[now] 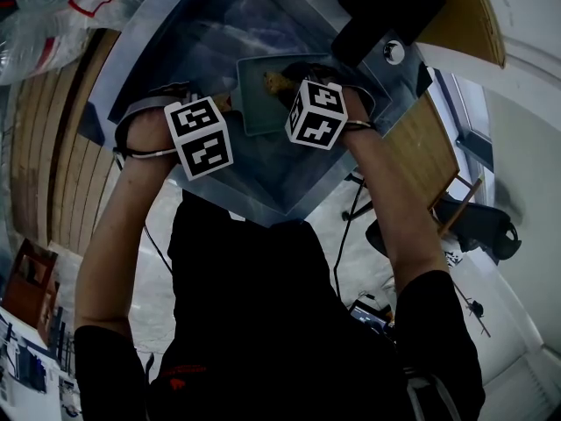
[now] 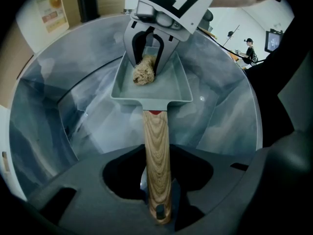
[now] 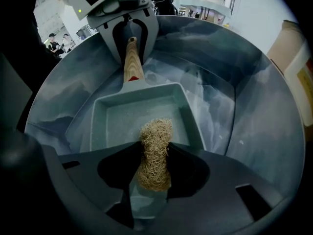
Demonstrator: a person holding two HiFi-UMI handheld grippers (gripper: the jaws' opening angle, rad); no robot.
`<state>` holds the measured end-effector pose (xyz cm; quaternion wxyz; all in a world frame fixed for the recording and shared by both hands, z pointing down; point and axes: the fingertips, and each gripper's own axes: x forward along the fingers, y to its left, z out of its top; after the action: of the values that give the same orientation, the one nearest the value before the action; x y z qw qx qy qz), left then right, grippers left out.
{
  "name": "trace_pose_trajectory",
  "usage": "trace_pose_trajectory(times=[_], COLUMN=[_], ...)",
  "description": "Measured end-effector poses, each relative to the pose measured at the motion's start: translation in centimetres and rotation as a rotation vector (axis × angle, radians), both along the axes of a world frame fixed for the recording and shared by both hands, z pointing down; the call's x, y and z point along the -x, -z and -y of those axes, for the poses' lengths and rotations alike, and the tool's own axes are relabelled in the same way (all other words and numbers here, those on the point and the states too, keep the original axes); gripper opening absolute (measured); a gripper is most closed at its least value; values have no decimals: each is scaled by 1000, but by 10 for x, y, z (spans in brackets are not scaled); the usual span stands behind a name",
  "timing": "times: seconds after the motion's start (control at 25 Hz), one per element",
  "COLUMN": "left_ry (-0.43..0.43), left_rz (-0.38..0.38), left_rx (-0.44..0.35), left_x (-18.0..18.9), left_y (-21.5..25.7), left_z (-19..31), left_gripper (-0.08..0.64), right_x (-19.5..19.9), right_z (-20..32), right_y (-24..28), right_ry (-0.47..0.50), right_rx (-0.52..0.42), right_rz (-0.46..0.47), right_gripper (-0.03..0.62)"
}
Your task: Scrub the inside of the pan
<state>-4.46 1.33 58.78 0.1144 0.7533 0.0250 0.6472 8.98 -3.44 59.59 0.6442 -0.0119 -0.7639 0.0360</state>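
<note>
A grey rectangular pan (image 2: 161,88) with a wooden handle (image 2: 156,146) lies low inside a steel sink (image 2: 54,116). My left gripper (image 2: 157,202) is shut on the end of that handle. My right gripper (image 3: 154,180) is shut on a tan fibrous scrubber (image 3: 155,151), whose tip rests against the pan's floor (image 3: 127,116) near its front wall. In the left gripper view the scrubber (image 2: 144,72) sits at the pan's far end under the right gripper (image 2: 146,48). From the head view both marker cubes flank the pan (image 1: 259,103).
The sink's steel walls (image 1: 166,51) slope steeply around the pan. A wooden counter (image 1: 61,165) runs along the left, with plastic bags (image 1: 53,7) beyond it. A black object (image 1: 386,11) sits at the sink's far right corner. People stand in the distant background.
</note>
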Motion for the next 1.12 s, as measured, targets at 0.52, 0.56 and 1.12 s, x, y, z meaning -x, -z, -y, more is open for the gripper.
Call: trace_pose_trajectory(times=[0.52,0.56,1.12], left_ry=[1,1,-2], left_rz=[4,4,5], left_rx=[-4,-3,-14], left_x=[-1,-1,-2], left_y=[0,0,-1], left_z=[0,0,0], left_gripper=[158,158,158], right_x=[-10,-10,-18], right_z=[-46,-48,-18], right_y=[1,1,15], right_ry=[69,77,7], right_rx=[76,85,10], right_rz=[-34,-38,-1], right_gripper=[164,164,164])
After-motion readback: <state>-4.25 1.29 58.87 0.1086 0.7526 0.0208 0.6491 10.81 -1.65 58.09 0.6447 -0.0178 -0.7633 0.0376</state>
